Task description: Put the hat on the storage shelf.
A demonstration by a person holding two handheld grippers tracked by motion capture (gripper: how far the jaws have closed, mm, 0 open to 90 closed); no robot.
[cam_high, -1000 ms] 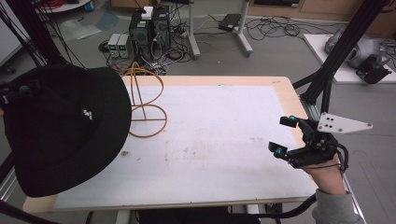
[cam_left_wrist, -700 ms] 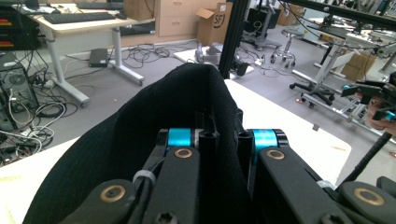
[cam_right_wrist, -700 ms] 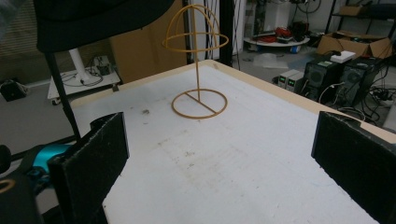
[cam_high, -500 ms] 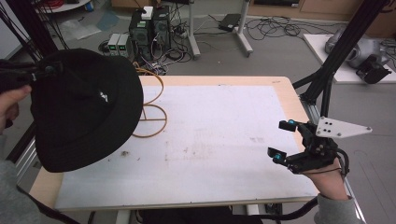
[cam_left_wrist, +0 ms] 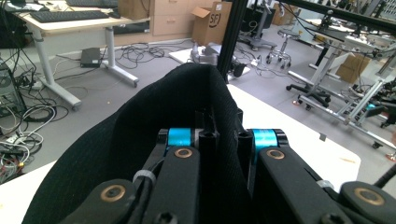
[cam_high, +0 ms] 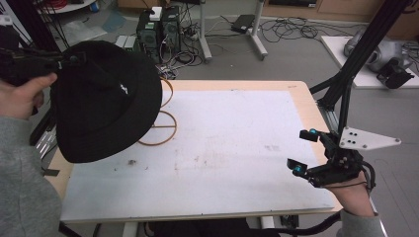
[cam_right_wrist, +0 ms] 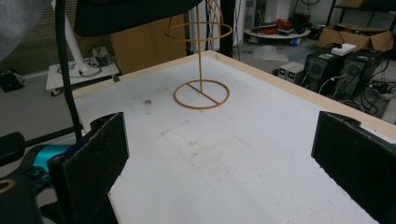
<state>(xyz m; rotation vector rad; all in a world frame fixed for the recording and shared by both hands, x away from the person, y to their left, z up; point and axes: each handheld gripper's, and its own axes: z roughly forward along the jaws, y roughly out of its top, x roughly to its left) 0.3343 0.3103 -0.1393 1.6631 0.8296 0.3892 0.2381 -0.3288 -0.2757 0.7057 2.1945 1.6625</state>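
The left claw (cam_high: 69, 59) is clenching the black bucket hat (cam_high: 106, 118) by its brim, hanging it just beside the wire hat stand (cam_high: 160, 126); the right claw (cam_high: 304, 150) is gaping empty, well apart.

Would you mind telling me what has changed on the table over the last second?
The left hand-held gripper, clamped on the black hat's brim, carried it rightward and farther from the camera, toward the wire hat stand. The stand, the table and the open right hand-held gripper stayed as they were.
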